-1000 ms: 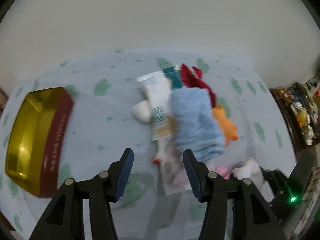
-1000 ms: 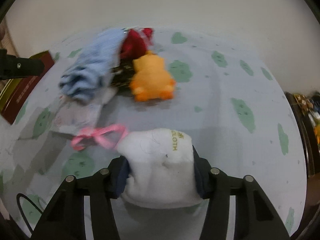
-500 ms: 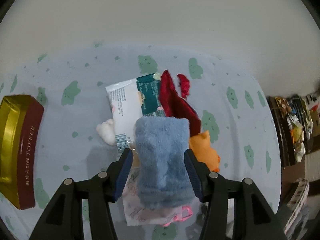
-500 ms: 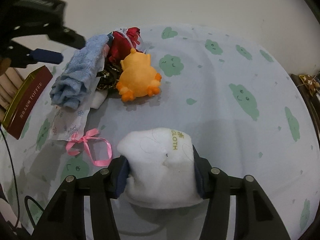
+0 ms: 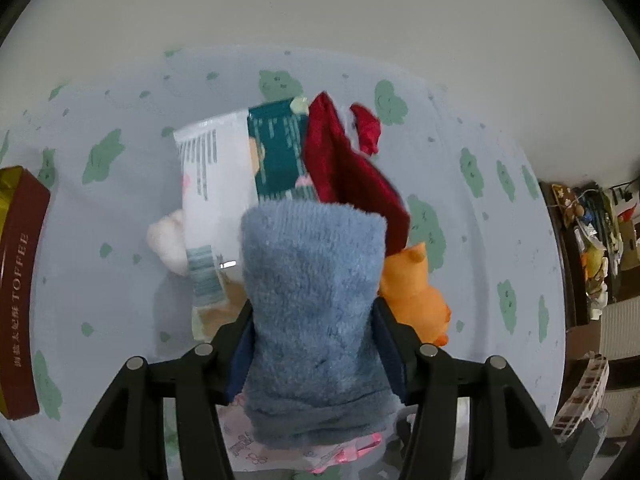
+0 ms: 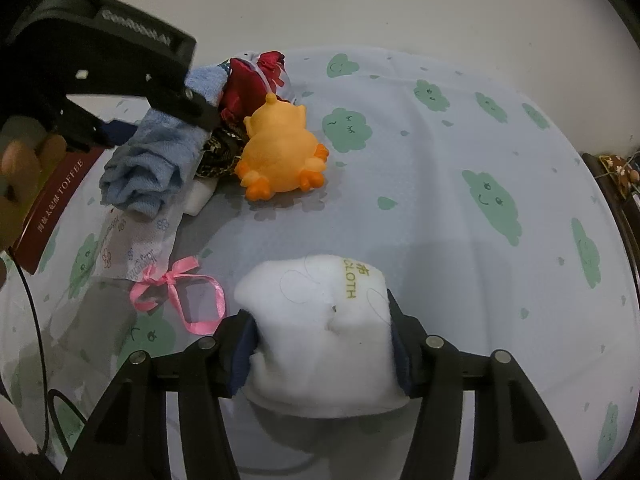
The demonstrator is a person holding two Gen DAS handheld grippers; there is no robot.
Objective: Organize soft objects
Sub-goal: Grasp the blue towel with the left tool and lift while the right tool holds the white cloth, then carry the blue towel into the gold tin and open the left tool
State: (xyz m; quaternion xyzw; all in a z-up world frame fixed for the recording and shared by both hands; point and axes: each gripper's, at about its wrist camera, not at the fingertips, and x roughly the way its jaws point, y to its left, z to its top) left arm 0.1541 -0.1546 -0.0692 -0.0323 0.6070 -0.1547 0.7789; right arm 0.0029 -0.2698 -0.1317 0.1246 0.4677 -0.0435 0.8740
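Counter (image 6: 440, 208), in a cloud-print cloth, carries everything. Toffee tin (image 5: 20, 292) sits far left of my left jaws, likely the drop-off. Blue towel (image 5: 316, 320) lies between the left jaws, both sides at the pads; I can't tell whether they're pressing yet. White cloth block (image 6: 320, 340) sits between the right jaws, which are opening, pads at its flanks. Orange duck toy (image 6: 280, 152) is ahead of the right jaws, just right of the left ones. Red cloth (image 5: 348, 176) and wipes packet (image 5: 232, 168) are beyond the towel. Pink ribbon (image 6: 180, 292) is left of the right jaws.

Step, as I read it: releasing the block, starting the towel pick. Next: left gripper (image 5: 316, 344) closes firmly, lifts straight without dragging the packet; right gripper (image 6: 320, 344) backs off clean.
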